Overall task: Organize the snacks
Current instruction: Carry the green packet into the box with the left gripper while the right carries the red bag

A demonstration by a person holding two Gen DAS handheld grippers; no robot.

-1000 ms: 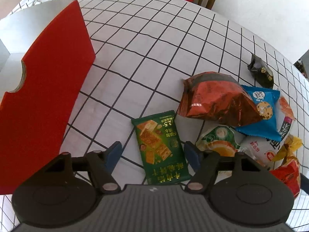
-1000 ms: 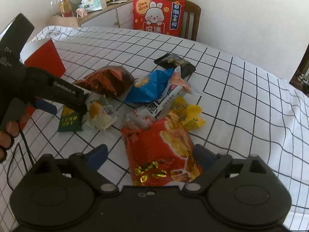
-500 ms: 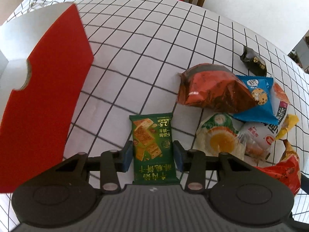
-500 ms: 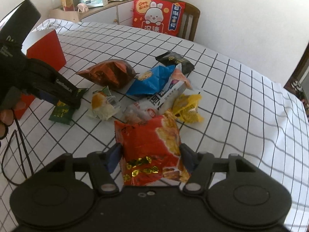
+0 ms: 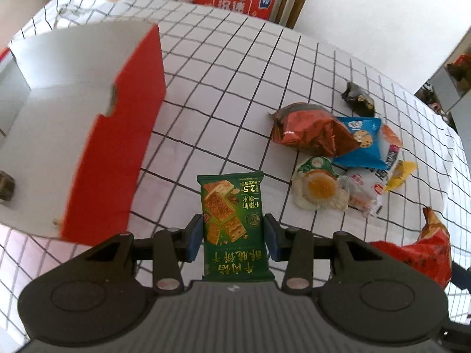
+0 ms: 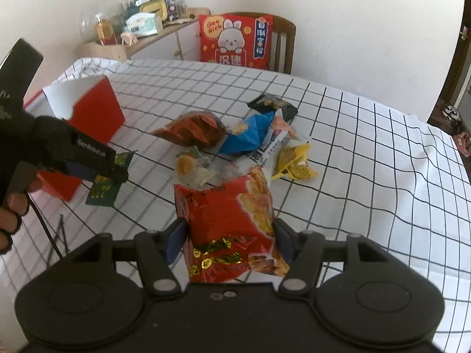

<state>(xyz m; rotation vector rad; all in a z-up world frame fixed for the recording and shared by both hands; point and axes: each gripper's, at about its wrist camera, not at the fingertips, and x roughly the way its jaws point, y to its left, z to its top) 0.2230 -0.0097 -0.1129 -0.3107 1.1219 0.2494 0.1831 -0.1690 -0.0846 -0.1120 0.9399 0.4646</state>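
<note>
Fingers of the left gripper (image 5: 234, 236) press against both long edges of a green cracker packet (image 5: 232, 220), which is held lengthwise between them, lifted off the checked tablecloth (image 5: 235, 73) and beside the open red box (image 5: 117, 135). The right gripper (image 6: 229, 239) clamps a red chip bag (image 6: 229, 220) by its sides, also raised above the cloth, its top leaning toward the heap of remaining snacks. From the right wrist view the left gripper appears from outside, at the left edge, with the person's hand (image 6: 11, 206) wrapped on its handle and the green packet hanging slightly tilted from its tip, next to the red box's near corner. That view also takes in a chair with a red rabbit cushion (image 6: 235, 41) and a cluttered sideboard (image 6: 141, 29). The left wrist view looks down into the box's white interior, where a small dark item (image 5: 6, 189) lies at the left edge, too cut off to identify. Still on the cloth are a dark red-brown bag (image 5: 309, 129), a blue cookie packet (image 5: 362, 144), an egg-print clear packet (image 5: 321, 188), a yellow packet (image 6: 294, 161) and a black packet (image 5: 357, 100), clustered together.
</note>
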